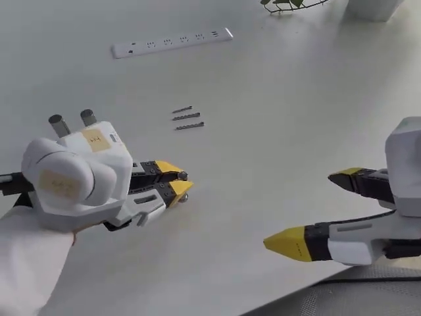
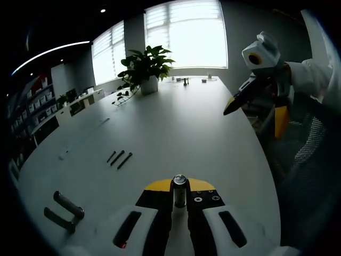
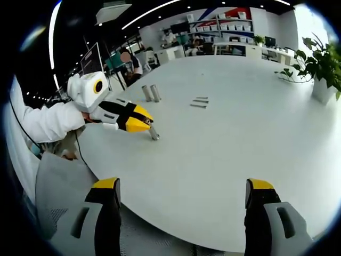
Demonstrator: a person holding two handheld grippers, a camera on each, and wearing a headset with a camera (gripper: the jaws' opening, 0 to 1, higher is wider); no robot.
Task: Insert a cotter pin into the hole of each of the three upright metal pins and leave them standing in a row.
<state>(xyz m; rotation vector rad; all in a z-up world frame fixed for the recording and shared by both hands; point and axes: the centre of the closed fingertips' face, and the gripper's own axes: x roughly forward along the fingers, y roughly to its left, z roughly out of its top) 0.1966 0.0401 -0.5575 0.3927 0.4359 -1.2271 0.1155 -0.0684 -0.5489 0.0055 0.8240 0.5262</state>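
Jaws of left hand-held gripper [image 2: 180,184] pinched grey cylindrical metal pin [image 2: 180,193], top-on in left gripper view; right hand-held gripper [image 3: 183,185] gaped.

A large white table [image 1: 276,79] carries a white power strip [image 1: 172,43] and a potted plant [image 2: 145,69]. Bright windows with blinds [image 2: 184,32] stand behind it; shelves [image 3: 224,24] and ceiling light strips [image 3: 149,13] mark the open office beyond.

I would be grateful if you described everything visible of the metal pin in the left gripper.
The pin is a short, shiny grey metal cylinder with a flat round top. It stands upright, clamped between the yellow-tipped jaws of the left gripper. In the right gripper view its lower end seems to rest on the white table. Its hole is too small to make out.
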